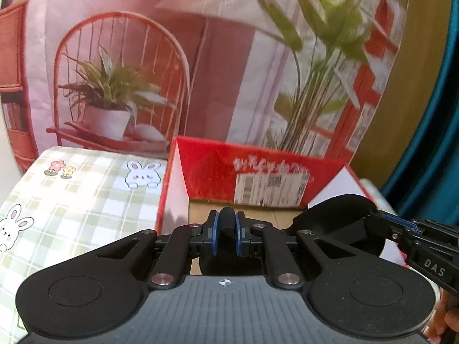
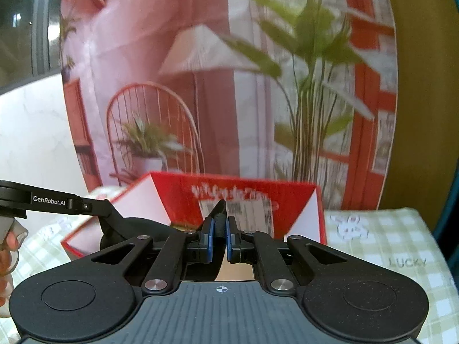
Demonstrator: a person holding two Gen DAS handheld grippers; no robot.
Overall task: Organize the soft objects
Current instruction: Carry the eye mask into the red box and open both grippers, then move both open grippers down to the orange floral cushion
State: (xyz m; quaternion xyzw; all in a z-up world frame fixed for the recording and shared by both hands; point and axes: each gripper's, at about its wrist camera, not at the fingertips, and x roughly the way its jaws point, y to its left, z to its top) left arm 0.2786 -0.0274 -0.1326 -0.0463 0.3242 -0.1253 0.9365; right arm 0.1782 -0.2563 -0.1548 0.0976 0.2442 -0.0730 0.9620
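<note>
Both grippers, left [image 1: 226,230] and right [image 2: 219,233], clamp soft black fabric [image 1: 341,218] over red cardboard box [image 1: 212,169].

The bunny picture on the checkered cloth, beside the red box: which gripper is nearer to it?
Left. The left gripper holds the black soft object over the red box, next to the bunny picture. The right gripper grips it farther right.

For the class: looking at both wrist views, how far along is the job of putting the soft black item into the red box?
Done: both grippers are shut on the black soft object, left gripper and right gripper each pinching a fold, with it lifted over the red box. In hand: it hangs at the opening, above the cardboard floor. Left: lowering and releasing it. Whether other items wait on the checked cloth cannot be seen.
</note>
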